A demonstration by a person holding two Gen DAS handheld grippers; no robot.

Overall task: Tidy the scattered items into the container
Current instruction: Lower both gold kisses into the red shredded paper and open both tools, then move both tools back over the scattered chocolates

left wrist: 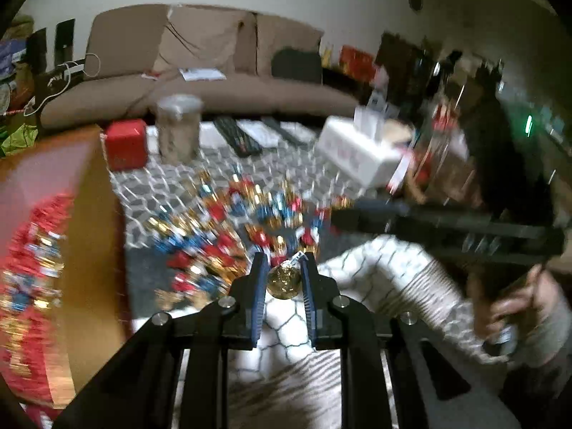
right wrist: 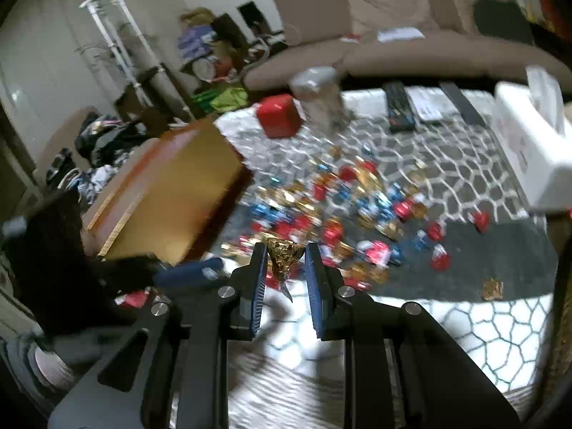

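The right gripper [right wrist: 285,268] holds a gold-wrapped candy [right wrist: 282,255] between its blue pads [right wrist: 258,286]; the foil is pinched against the left pad, and whether the right pad touches it I cannot tell; a twisted end of the wrapper hangs down between them. Beyond it a heap of red, blue and gold candies [right wrist: 357,207] lies scattered on the patterned tablecloth [right wrist: 464,186]; one gold piece [right wrist: 493,289] lies apart to the right. The orange box [right wrist: 171,193] stands to the left, tilted in the view. The other gripper's blue tip [right wrist: 189,273] is near its low corner. Further back stand a red cube [right wrist: 280,114], a blurred jar [right wrist: 318,93], remotes [right wrist: 398,107] and a white tissue box [right wrist: 532,150].
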